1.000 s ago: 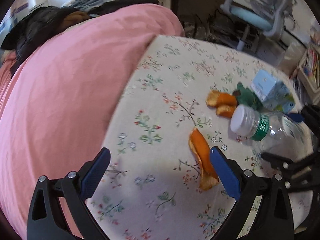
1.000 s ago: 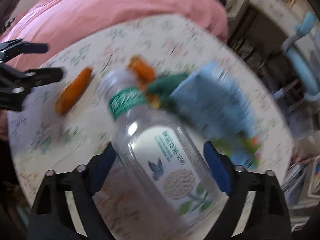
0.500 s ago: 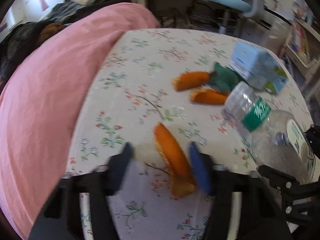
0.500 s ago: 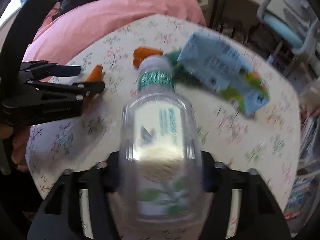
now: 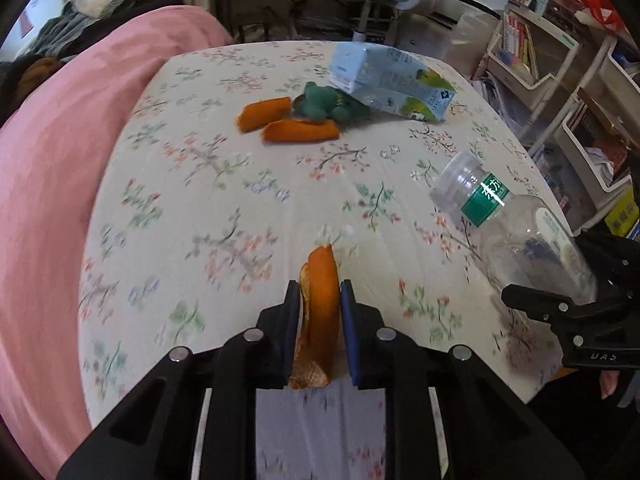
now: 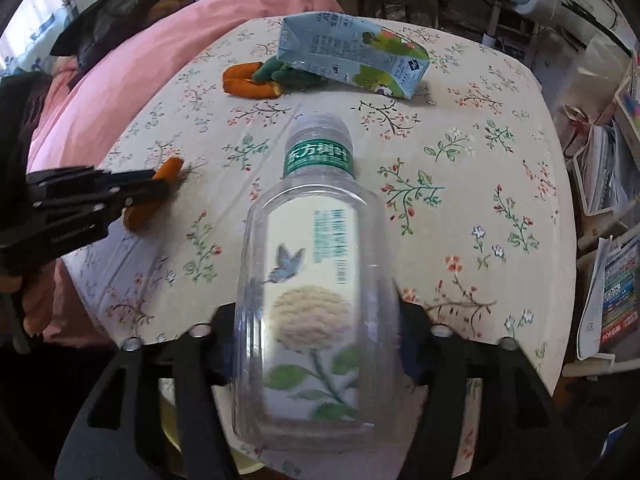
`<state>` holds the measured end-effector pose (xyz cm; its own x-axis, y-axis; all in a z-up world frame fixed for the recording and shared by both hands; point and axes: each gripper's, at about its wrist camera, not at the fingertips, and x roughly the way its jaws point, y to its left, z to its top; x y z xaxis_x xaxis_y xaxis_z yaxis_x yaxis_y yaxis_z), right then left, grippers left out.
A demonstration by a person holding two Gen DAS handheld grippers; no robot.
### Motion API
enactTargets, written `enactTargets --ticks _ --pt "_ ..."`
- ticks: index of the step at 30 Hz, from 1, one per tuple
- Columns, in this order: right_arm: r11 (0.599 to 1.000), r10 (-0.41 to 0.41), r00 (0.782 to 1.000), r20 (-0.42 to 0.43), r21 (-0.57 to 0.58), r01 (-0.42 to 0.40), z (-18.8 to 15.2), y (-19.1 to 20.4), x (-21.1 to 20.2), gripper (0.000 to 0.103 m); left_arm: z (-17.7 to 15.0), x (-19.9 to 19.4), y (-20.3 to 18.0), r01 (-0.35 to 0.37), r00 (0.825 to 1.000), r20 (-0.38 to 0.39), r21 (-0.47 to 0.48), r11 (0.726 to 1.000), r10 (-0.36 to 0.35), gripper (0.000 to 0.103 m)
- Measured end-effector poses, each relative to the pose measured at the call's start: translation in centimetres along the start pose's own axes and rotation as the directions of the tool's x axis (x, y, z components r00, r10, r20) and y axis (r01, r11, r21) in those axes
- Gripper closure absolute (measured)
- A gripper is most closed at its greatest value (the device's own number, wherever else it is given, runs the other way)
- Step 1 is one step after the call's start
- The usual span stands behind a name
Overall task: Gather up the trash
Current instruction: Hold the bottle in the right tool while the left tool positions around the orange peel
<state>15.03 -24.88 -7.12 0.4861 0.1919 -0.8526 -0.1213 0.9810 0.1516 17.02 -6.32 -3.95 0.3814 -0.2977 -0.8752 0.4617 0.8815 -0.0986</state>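
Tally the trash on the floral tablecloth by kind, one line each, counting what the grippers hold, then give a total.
Orange peel pieces: 3, one in the left gripper, two lying by the green wrapper
Clear plastic bottle: 1, in the right gripper
Drink carton: 1
Crumpled green wrapper: 1
Total: 6

Your left gripper point(image 5: 320, 308): black angular frame, blue finger pads point(image 5: 347, 320), silver screws. Your right gripper point(image 6: 320, 344): same black frame, silver screws, white lettering on side.
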Motion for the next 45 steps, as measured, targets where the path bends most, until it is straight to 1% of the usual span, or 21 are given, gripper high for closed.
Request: enactTargets --ticks 1,2,3,4,6,7,8,11,14,16,19,24,30,45 --pt "1.000 -0.007 1.000 0.008 -0.003 0.007 0.0 0.1 -0.2 0.030 -0.2 -0.3 0.2 -0.017 1.000 0.005 -0.007 1.000 0.017 0.066" --pt "1.000 -0.008 1.000 0.014 -0.001 0.008 0.0 0.2 -0.3 0.028 -0.3 -0.7 0.5 -0.041 0.999 0.020 -0.021 0.999 0.041 0.045" --pt "1.000 -0.008 1.000 0.018 0.003 0.008 -0.1 0.1 -0.4 0.027 -0.6 -1.4 0.8 -0.069 0.996 0.049 -0.046 0.997 0.071 0.038" --pt "1.000 -0.009 1.000 0.023 0.010 0.009 -0.2 0.2 -0.5 0.027 -0.8 -2.0 1.1 -0.080 0.994 0.069 -0.068 0.994 0.085 0.038" --pt "1.000 -0.010 0.999 0.037 0.013 0.010 -0.4 0.3 -0.8 0.026 -1.3 -2.9 1.5 -0.079 0.993 0.082 -0.113 0.990 0.089 0.036" --pt "1.000 -0.012 0.999 0.049 0.011 0.011 -0.5 0.3 -1.2 0.026 -1.5 -3.3 1.7 -0.092 0.990 0.093 -0.137 0.986 0.105 0.035" --pt "1.000 -0.014 0.998 0.060 0.008 0.014 -0.5 0.4 -1.4 0.025 -1.8 -3.9 1.7 -0.118 0.984 0.114 -0.161 0.980 0.137 0.033" --pt "0.999 -0.038 0.994 0.103 -0.001 0.038 -0.8 0.5 -2.4 0.020 -2.2 -5.0 1.1 -0.164 0.968 0.163 -0.164 0.973 0.190 0.028" --pt "0.999 -0.054 0.990 0.129 0.010 0.053 -0.8 0.1 -2.9 0.020 -2.5 -5.8 0.3 -0.215 0.948 0.209 -0.138 0.967 0.241 0.020" --pt "0.998 -0.061 0.989 0.135 0.032 0.057 -0.8 -0.3 -3.0 0.020 -2.3 -6.3 -0.2 -0.237 0.935 0.243 -0.114 0.965 0.259 0.019" --pt "0.997 -0.050 0.989 0.140 0.059 0.042 -0.6 -0.9 -2.9 0.020 -1.8 -6.6 -0.3 -0.246 0.925 0.272 -0.106 0.963 0.267 0.017" --pt "0.998 -0.048 0.989 0.139 0.042 0.043 -0.3 -0.4 -2.4 0.020 -1.5 -6.9 -0.1 -0.234 0.924 0.280 -0.123 0.964 0.260 0.017" --pt "0.998 -0.059 0.988 0.144 0.003 0.059 -0.2 0.5 -2.2 0.020 -1.4 -7.0 -0.5 -0.241 0.919 0.291 -0.112 0.964 0.264 0.017" --pt "0.998 -0.066 0.987 0.148 0.005 0.066 -0.3 0.3 -2.4 0.020 -1.6 -6.9 -1.1 -0.270 0.912 0.294 -0.090 0.959 0.285 0.017"
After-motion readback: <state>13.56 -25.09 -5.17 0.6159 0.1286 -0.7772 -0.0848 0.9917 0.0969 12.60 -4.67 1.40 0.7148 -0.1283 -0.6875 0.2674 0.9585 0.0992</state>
